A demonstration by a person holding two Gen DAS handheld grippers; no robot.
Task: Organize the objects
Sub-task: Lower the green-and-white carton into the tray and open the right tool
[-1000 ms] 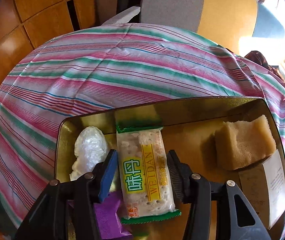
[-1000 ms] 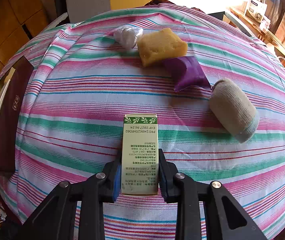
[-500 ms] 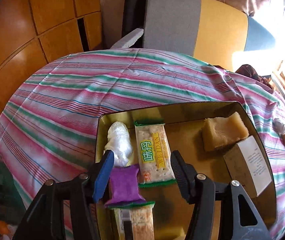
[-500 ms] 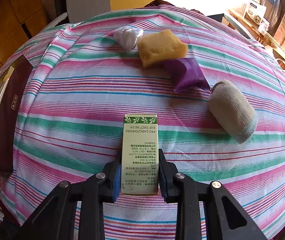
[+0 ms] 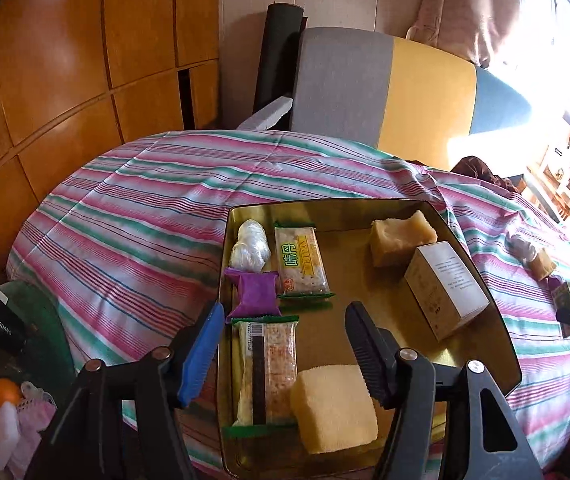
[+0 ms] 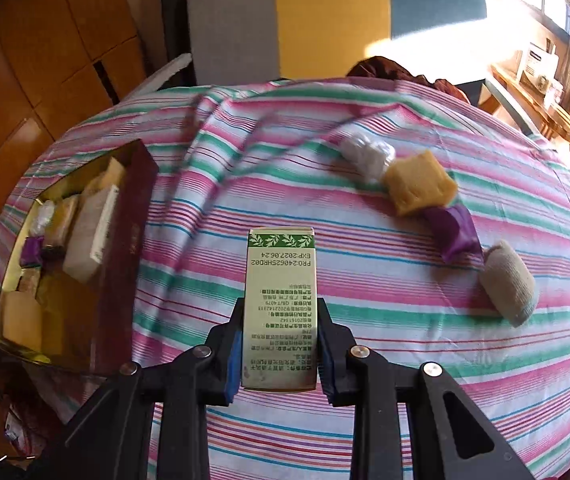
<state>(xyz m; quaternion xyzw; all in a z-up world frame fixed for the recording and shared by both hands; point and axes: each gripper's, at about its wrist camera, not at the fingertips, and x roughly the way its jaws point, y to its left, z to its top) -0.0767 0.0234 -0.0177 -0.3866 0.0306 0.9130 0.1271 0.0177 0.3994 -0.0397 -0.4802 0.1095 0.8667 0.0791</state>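
Left gripper (image 5: pixel 285 352): my jaws are opening, nothing between the pads; they hang above the near end of the tin.
Right gripper (image 6: pixel 279 354): clenched on the green box (image 6: pixel 280 304), which I hold lifted over the striped cloth (image 6: pixel 365 288).
Tin (image 5: pixel 325 210): gold inside, dark red wall outside, sitting on the cloth at the table's left side as my right camera sees it.
Tin, near end: a pale sponge (image 5: pixel 335 408) just under my right finger, touching a long cracker pack (image 5: pixel 267 368) that lies along the left wall.
Tin, middle: a purple sachet (image 5: pixel 256 294) beyond that pack, a second cracker pack (image 5: pixel 301 260) with yellow label just beside it.
Tin, far end: a clear plastic wad (image 5: pixel 249 245) in the left corner; a tan sponge (image 5: pixel 399 236) toward the right, touching a white carton (image 5: pixel 445 290) that leans on the right wall.
Free floor in the tin: a bare strip runs down the middle, between the packs and the carton.
Loose on the cloth, right camera: a rolled sock (image 6: pixel 509 284) nearest, then a purple packet (image 6: pixel 455 230), a yellow sponge (image 6: pixel 419 188) and a white wad (image 6: pixel 367 154), each touching the next in a slanting row.
In the way: open cloth lies between the green box and the tin; the tin's right wall stands on that side.
Beyond the table: a grey, yellow and blue chair back (image 5: pixel 385 88) and wood cabinets (image 5: pixel 65 60).
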